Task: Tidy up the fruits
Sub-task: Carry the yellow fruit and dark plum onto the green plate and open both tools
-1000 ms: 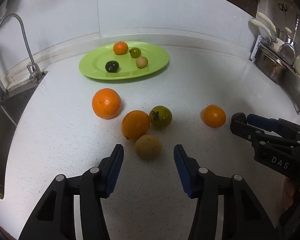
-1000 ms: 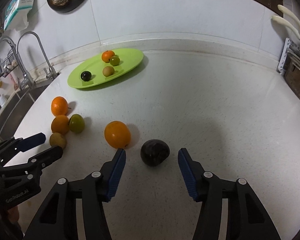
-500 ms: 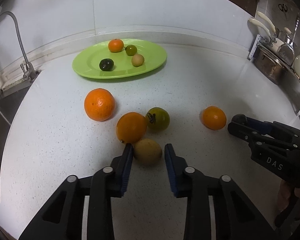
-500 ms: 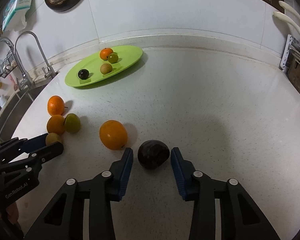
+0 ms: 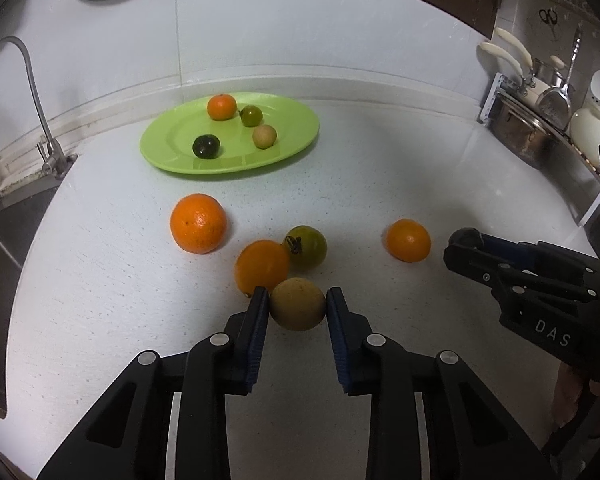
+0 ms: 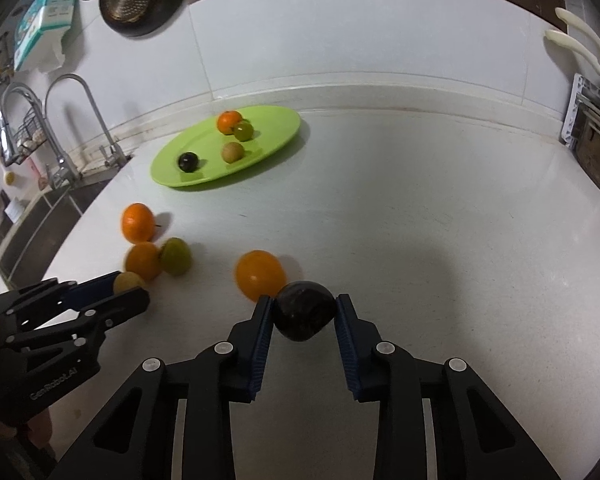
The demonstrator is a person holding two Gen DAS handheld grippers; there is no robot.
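Left tongs (image 5: 297,306): lower centre of the left wrist view, clamped on a tan round fruit (image 5: 297,304), both blue pads against its sides; the fruit sits low over the bench (image 5: 380,168), and whether it is lifted cannot be told. Right tongs (image 6: 305,316): lower centre of the right wrist view, jaws closing on a dark round fruit (image 6: 305,316) that lies between them, the pads already touching its flanks. Nearby loose stock, left wrist view: one orange (image 5: 262,266) touching the tan fruit at upper left; a green tomato-like fruit (image 5: 306,246) against that orange; a larger orange (image 5: 198,223) further up-left, apart; a small orange (image 5: 408,240) at mid-right, near the right tongs' tips. In the right wrist view this small orange sits just up-left of the dark fruit, touching or nearly so. Container: one green plate (image 5: 292,120), upper centre of frame, near the back wall. Contents, four pieces: small orange citrus (image 5: 221,107), small green fruit (image 5: 251,115), small tan fruit (image 5: 264,136), small dark fruit (image 5: 206,146). Progress, by judgement: four pieces plated, two gripped, four unclaimed on the bench; the plate appears to be the destination, so the job looks under half done. Fixtures: sink and tap at left edge; pot rack at right edge.
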